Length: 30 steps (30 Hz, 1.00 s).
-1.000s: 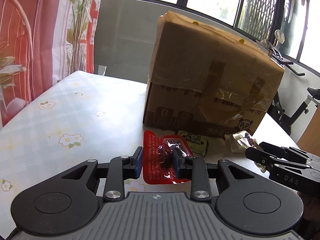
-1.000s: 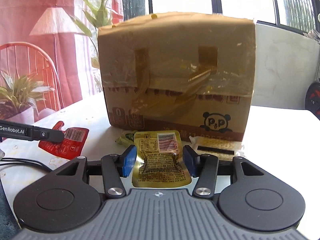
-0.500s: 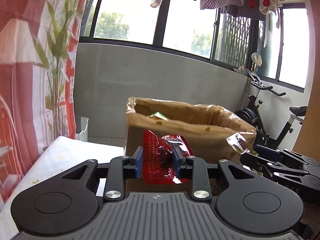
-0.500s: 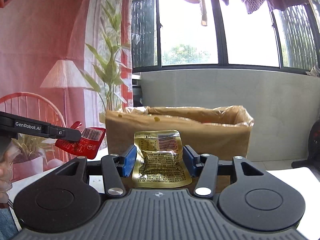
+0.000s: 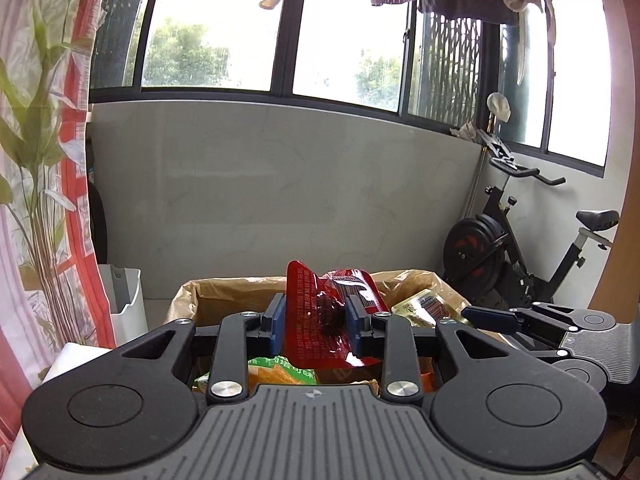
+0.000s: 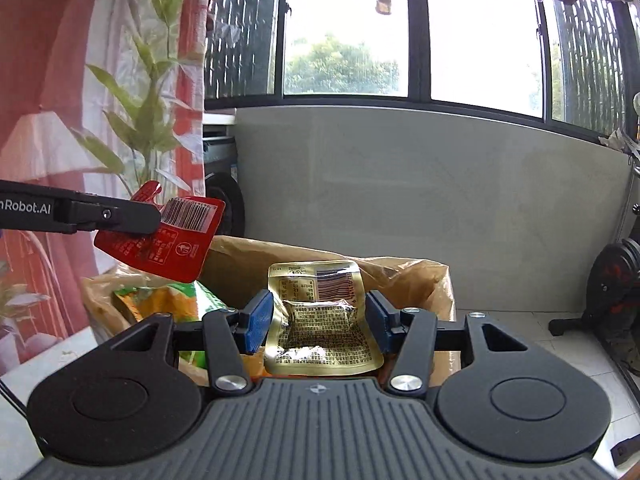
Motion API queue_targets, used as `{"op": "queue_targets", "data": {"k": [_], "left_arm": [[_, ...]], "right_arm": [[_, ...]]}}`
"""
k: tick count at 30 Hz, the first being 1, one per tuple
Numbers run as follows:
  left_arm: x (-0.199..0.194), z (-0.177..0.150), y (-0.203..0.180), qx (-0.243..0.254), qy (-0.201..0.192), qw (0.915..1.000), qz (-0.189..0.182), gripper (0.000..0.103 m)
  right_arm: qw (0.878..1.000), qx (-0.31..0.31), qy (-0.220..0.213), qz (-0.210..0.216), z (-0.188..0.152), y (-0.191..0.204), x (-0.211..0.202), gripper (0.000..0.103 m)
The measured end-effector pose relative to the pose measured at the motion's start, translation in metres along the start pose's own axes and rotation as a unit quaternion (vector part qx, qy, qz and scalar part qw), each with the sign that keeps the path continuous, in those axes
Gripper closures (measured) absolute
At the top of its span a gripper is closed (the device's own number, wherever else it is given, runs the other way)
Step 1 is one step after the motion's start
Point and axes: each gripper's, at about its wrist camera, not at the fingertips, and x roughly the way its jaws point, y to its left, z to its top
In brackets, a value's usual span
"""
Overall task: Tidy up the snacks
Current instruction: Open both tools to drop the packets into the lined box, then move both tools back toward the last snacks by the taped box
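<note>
The left tool [image 5: 316, 322] clamps a red snack packet [image 5: 320, 320] above the open cardboard box [image 5: 224, 292]. The right tool [image 6: 320, 320] clamps a gold snack packet [image 6: 320, 320] over the same box.

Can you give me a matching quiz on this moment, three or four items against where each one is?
Items:
1. red plastic snack packet
2. gold foil snack packet
3. green and orange snack bag
4. black exercise bike

Places:
A. lying inside the open brown cardboard box
B. on the floor by the wall
C. clamped in the left tool
D. clamped in the right tool

Pairs: 1-C, 2-D, 3-A, 4-B
</note>
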Motion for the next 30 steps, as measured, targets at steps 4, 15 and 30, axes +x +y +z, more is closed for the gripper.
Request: {"op": "queue_targets", "data": {"k": [4, 15, 30], "left_arm": [[0.021, -0.003, -0.002, 0.014, 0.008, 0.9998, 0.009, 0.069], [0.011, -0.012, 0.018, -0.001, 0.034, 0.9992, 0.019, 0.037], [-0.08, -0.056, 0.052, -0.003, 0.009, 0.9998, 0.016, 0.034]], "right_arm": [[1.0, 0.008, 0.023, -0.01, -0.001, -0.009, 0.016, 0.049], [0.999, 0.028, 0.028, -0.018, -0.01, -0.014, 0.004, 0.033], [0.998, 0.002, -0.044, 0.046, -0.036, 0.009, -0.083, 0.033]]}}
